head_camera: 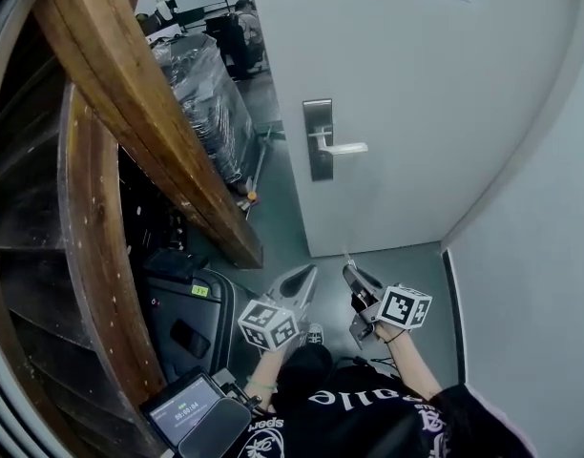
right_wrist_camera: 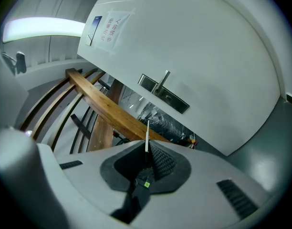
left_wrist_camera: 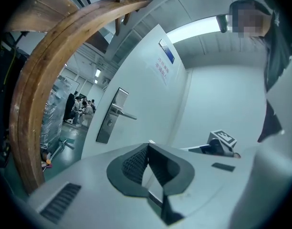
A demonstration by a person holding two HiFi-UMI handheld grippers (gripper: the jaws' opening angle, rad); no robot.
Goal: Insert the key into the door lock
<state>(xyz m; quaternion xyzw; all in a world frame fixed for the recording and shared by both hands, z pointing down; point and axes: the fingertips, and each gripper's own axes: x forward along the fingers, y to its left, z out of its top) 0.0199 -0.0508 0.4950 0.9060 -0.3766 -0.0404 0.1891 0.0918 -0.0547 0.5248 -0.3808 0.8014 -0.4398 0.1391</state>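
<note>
The white door (head_camera: pixel 416 113) stands open ahead, with a steel lock plate (head_camera: pixel 318 139) and lever handle (head_camera: pixel 344 148) near its edge. My right gripper (head_camera: pixel 350 271) is low, well short of the door, and shut on a thin silver key (right_wrist_camera: pixel 147 133) whose blade sticks up past the jaw tips. In the right gripper view the lock plate (right_wrist_camera: pixel 164 94) lies beyond the key, far off. My left gripper (head_camera: pixel 307 272) is beside the right one, jaws shut with nothing between them (left_wrist_camera: pixel 148 145). The left gripper view shows the lock plate (left_wrist_camera: pixel 109 116) ahead to the left.
A curved wooden stair rail (head_camera: pixel 139 113) fills the left. A plastic-wrapped pallet (head_camera: pixel 204 93) and people stand beyond the doorway. A black case (head_camera: pixel 192 318) and a small screen (head_camera: pixel 184 409) sit at my lower left. A white wall (head_camera: pixel 540 256) closes the right.
</note>
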